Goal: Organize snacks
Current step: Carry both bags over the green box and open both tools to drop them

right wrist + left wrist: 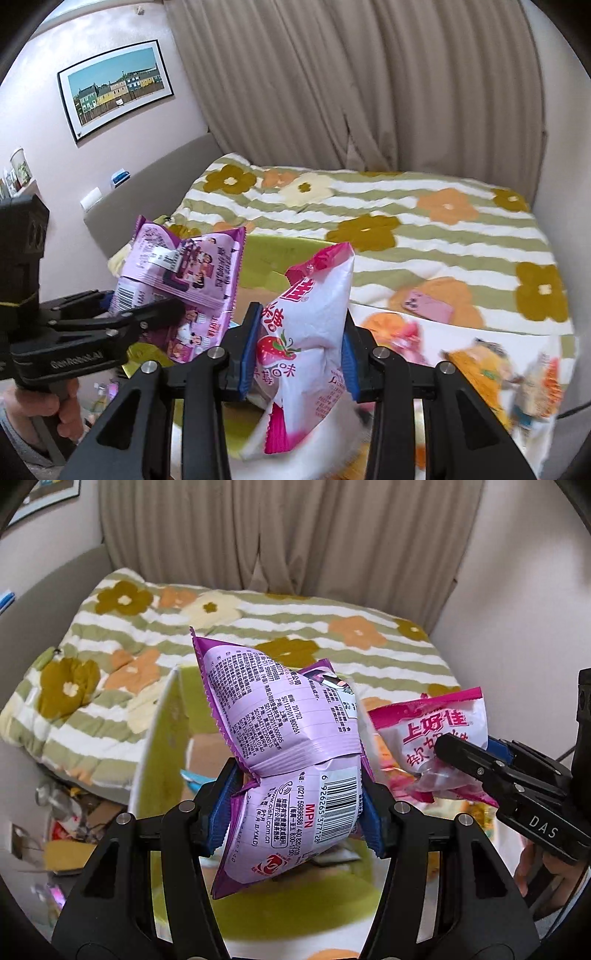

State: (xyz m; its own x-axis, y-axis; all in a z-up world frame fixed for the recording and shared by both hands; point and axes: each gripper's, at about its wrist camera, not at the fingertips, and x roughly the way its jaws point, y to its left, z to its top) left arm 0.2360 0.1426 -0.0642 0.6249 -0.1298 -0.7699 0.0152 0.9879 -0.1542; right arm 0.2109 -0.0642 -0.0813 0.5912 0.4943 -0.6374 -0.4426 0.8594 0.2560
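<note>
A: We start with the bed [424, 236], its flowered, striped quilt filling the back under the curtain [369, 81]. A pink phone [428, 304] lies on the quilt.

B: Nearer us, we see a box [159, 731] with white walls and a green inside, standing open under both bags.

A: Now our left gripper [299, 805]. Its jaws are partly closed, the blue pads squeezing the purple bag [280, 746] at its waist, so the bag puffs out above and below the pads. It is held up in the air over the box, barcode side toward the left wrist camera.

B: Our right gripper [299, 354] has its jaws drawn in tight on the pink bag [314, 332], white with a strawberry on it. The pads pinch its middle and crumple it; the top sticks up, the bottom hangs below the pads.

A: From the left wrist view we see the pink bag just beside the purple one, to its right; we cannot tell if they touch.

B: A hand [40, 410] holds the left gripper's handle.
</note>
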